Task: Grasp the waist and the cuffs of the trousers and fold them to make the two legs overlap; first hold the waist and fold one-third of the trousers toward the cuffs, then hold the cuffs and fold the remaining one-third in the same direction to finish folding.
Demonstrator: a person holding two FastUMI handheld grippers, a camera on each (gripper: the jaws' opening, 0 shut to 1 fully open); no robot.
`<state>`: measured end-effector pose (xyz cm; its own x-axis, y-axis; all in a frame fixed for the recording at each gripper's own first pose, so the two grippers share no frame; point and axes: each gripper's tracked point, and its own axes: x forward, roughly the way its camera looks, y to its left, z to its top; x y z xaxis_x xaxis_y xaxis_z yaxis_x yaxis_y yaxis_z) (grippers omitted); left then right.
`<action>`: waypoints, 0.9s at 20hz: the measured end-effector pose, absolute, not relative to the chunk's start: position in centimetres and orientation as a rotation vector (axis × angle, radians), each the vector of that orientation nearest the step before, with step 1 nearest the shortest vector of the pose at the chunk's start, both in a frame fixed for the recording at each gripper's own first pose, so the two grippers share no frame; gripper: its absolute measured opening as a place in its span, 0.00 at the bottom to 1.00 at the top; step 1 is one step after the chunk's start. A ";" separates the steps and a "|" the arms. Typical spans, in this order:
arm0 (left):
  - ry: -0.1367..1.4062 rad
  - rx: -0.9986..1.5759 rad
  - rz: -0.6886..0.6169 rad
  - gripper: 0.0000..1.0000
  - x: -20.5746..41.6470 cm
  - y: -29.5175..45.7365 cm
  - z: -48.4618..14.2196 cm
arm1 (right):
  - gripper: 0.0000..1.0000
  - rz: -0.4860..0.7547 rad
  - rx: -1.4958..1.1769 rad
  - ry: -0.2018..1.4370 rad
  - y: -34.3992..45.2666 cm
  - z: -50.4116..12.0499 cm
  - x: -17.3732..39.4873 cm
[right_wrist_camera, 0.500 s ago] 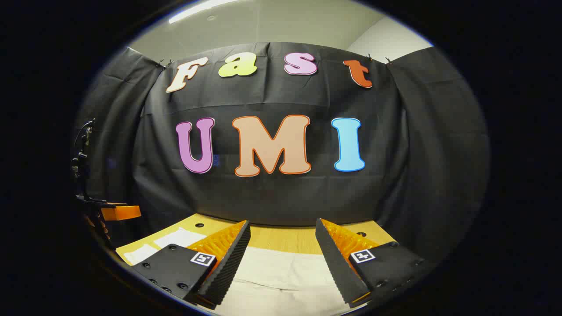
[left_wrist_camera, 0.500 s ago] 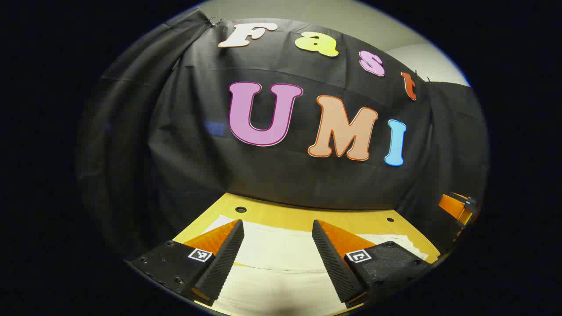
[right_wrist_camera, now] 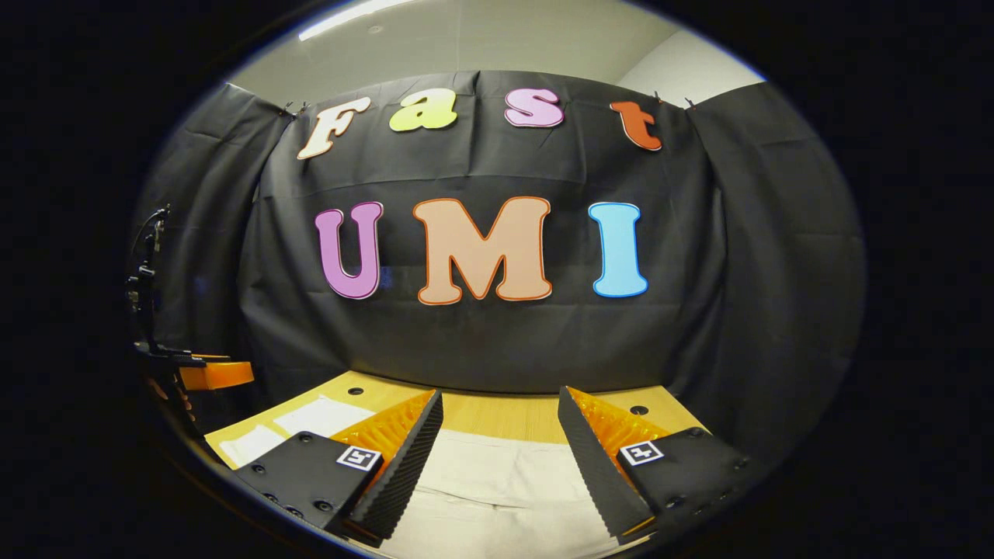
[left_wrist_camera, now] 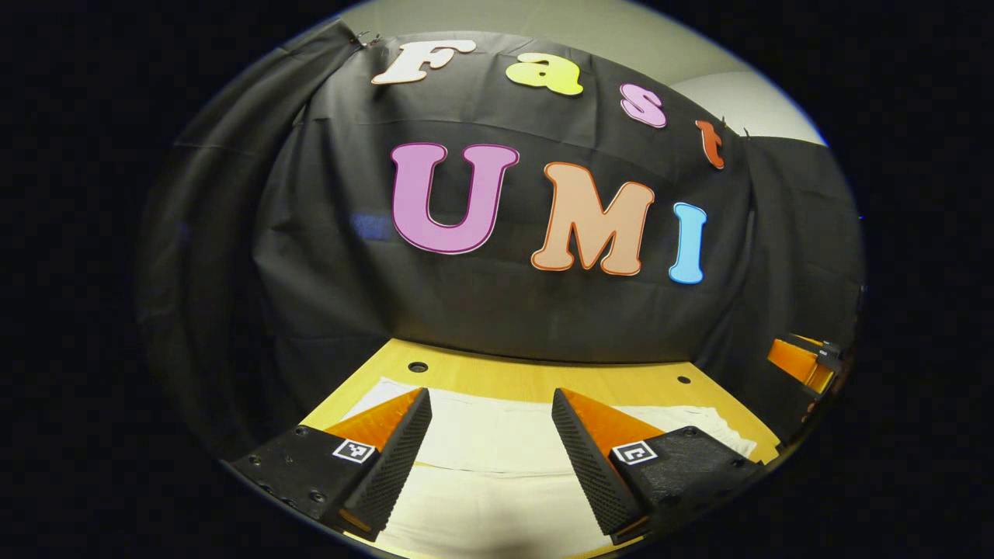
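Both your grippers, left gripper (left_wrist_camera: 491, 404) and right gripper (right_wrist_camera: 501, 405), have fingers spread wide, holding nothing, with the pale trousers (left_wrist_camera: 489, 466) at 6 o'clock on the wooden table (left_wrist_camera: 536, 380).

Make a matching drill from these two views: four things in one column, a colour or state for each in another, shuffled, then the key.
Things:
1. trousers
2. table
3. left gripper
4. booth wall

Colours or states:
A. black cloth, hanging
B. jaws wide apart, holding nothing
C. cream, lying flat on the table
D. yellowish wood with small round holes

Pairs: 1-C, 2-D, 3-B, 4-A
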<state>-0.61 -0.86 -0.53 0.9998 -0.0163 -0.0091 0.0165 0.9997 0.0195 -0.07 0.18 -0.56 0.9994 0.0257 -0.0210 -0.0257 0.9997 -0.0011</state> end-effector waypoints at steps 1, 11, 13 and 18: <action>0.009 0.022 -0.013 0.95 -0.6 -0.7 -0.5 | 0.93 0.031 -0.002 0.023 0.3 -0.7 0.0; 0.046 0.025 0.014 0.95 -0.8 1.3 -2.1 | 0.96 0.017 -0.001 0.042 0.4 -1.5 0.0; 0.060 0.021 0.003 0.95 -0.9 1.5 -2.8 | 0.96 0.003 -0.010 0.049 0.1 -1.7 -0.3; 0.136 0.055 -0.093 0.95 -1.1 1.9 -5.2 | 0.96 -0.030 -0.019 0.060 -0.4 -2.1 -1.3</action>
